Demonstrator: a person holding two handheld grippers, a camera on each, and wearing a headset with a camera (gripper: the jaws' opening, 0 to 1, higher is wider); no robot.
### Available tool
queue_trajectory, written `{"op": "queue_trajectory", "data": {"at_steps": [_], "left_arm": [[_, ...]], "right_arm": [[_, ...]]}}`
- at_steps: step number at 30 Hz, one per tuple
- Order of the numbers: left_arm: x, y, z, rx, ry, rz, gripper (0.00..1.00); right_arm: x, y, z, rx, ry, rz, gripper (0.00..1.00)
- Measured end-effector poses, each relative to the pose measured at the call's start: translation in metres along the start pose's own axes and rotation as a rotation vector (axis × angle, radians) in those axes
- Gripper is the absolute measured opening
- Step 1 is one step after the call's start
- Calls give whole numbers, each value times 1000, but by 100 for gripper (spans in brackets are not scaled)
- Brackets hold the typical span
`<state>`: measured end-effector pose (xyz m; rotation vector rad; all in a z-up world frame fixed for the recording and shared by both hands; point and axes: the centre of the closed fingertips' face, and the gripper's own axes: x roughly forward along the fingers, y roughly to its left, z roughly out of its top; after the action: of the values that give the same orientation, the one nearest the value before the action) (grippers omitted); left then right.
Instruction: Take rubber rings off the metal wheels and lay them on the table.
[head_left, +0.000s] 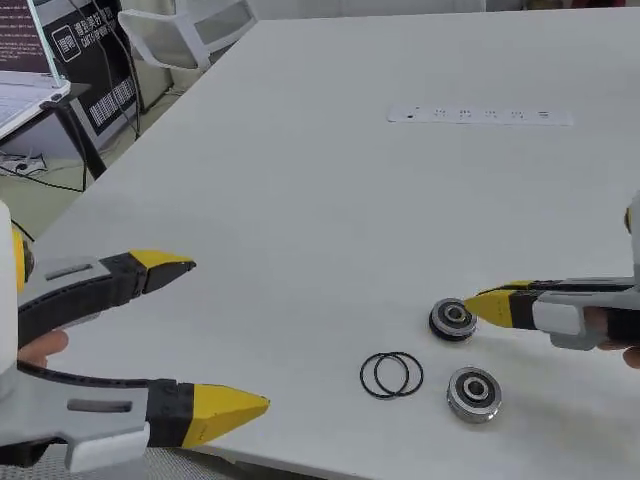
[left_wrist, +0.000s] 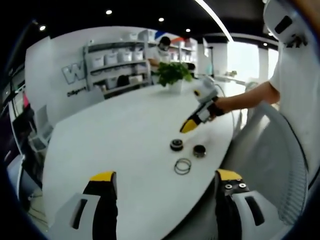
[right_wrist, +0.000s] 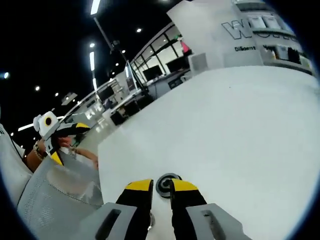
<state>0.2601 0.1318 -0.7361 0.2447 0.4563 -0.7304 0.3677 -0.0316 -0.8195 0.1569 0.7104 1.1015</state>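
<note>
While the left gripper (head_left: 228, 334) hangs wide open at the near edge of the white table (head_left: 330, 200), the right gripper (head_left: 475, 303) has its jaws almost together, gripping nothing, with the tips just beside a dark-rimmed metal wheel (head_left: 453, 319). A second wheel (head_left: 474, 391) sits near it. Two loose rubber rings (head_left: 391, 375) lie overlapping on the table just left of the second wheel.

Wall lettering (right_wrist: 247, 30) begins "WO"; the rest is cut off. The smaller line beneath it and the poster (head_left: 18, 40) text are illegible.
</note>
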Motion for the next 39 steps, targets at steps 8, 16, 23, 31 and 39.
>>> {"op": "queue_trajectory", "data": {"at_steps": [8, 16, 23, 31, 39], "left_arm": [[16, 0, 25, 50, -21, -64, 81], [42, -6, 53, 124, -46, -137, 80], [73, -18, 70, 207, -44, -186, 70], [117, -28, 69, 274, -4, -227, 58], [157, -33, 58, 274, 36, -281, 46]], "right_arm": [[-14, -11, -11, 22, -13, -27, 13], [-18, -14, -22, 34, -8, -45, 14], [-14, -12, -22, 20, -21, -48, 17], [-5, -8, -26, -61, 2, -54, 21], [5, -8, -31, -140, 34, -59, 23]]}}
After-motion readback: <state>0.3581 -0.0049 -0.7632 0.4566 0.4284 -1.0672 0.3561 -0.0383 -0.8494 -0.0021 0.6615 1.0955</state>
